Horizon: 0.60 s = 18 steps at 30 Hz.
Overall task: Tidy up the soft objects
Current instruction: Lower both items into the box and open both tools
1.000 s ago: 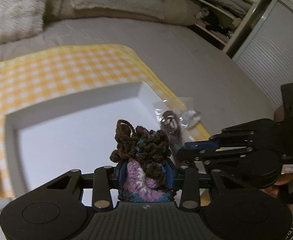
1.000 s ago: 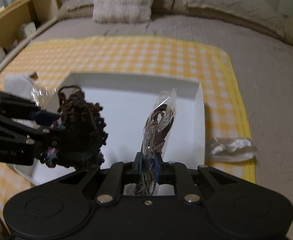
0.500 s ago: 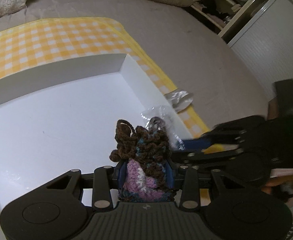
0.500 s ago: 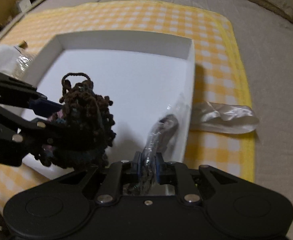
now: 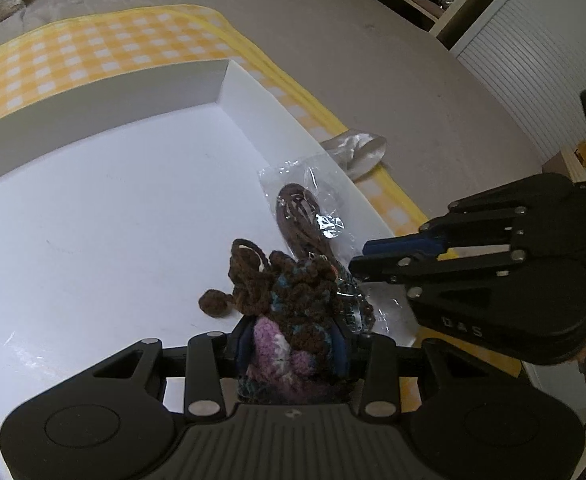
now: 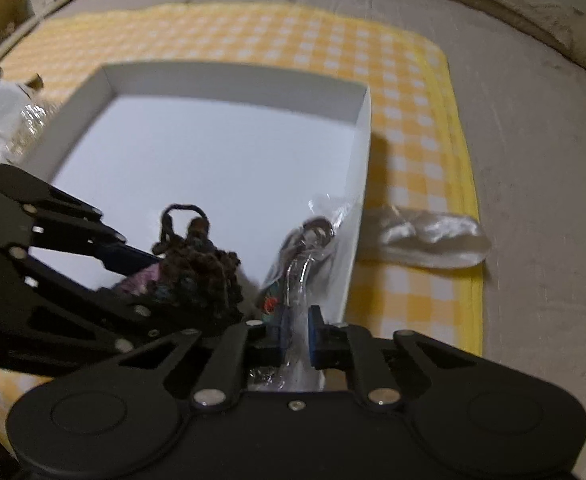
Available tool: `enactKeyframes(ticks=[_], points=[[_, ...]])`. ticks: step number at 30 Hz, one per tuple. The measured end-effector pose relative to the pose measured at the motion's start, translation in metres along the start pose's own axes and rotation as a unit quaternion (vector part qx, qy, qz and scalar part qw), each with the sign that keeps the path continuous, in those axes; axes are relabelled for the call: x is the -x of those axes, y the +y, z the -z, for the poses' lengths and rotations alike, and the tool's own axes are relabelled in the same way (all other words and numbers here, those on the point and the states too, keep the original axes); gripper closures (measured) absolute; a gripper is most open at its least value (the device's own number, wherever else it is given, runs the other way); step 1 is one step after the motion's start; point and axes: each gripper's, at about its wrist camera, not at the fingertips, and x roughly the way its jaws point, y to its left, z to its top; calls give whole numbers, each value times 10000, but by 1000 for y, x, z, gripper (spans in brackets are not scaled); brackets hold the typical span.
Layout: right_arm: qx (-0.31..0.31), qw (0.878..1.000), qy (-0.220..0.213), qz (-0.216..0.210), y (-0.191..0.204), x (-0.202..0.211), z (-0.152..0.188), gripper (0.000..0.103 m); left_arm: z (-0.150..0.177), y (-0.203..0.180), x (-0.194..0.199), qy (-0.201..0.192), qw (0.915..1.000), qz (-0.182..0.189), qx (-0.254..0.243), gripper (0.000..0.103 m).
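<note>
Crocheted pouch (image 5: 293,312), dark brown yarn with teal flecks and a pink-purple base, sat clamped between the left jaws, ruffled top and loop projecting beyond them over the white box (image 5: 93,208). Clear plastic packet (image 6: 305,256) holding a brown item was pinched between the right jaws, its far end lying in the box beside the right wall.

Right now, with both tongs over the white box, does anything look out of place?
One thing: a crumpled clear plastic wrapper lies outside the white box, on the yellow checked cloth by its right wall, partly over the cloth's edge. Nothing looks spilled or damaged.
</note>
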Motion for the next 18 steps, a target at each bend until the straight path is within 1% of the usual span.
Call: enactKeyframes(ticks=[4, 5, 7, 9, 12, 14, 18], points=[[21, 10000, 4, 5, -1, -2, 4, 94, 1, -3, -2, -18, 10000, -37, -37, 60], [23, 10000, -10, 15, 0, -1, 5, 94, 2, -4, -3, -29, 10000, -50, -20, 56], [-74, 9999, -101, -51, -1, 6, 6, 94, 4, -4, 0, -47, 10000, -81, 7, 52], [-195, 9994, -255, -112, -3, 15, 7, 93, 4, -7, 2, -55, 9998, -176, -29, 42], [-413, 9975, -539, -175, -7, 34, 10, 92, 7, -11, 8, -73, 9996, -235, -130, 35], [-569, 9956, -711, -211, -10, 45, 12, 91, 9, -14, 15, -113, 9994, -274, -174, 32], [-703, 9930, -909, -268, -10, 61, 17, 81, 13, -18, 29, -189, 9993, -297, -101, 25]])
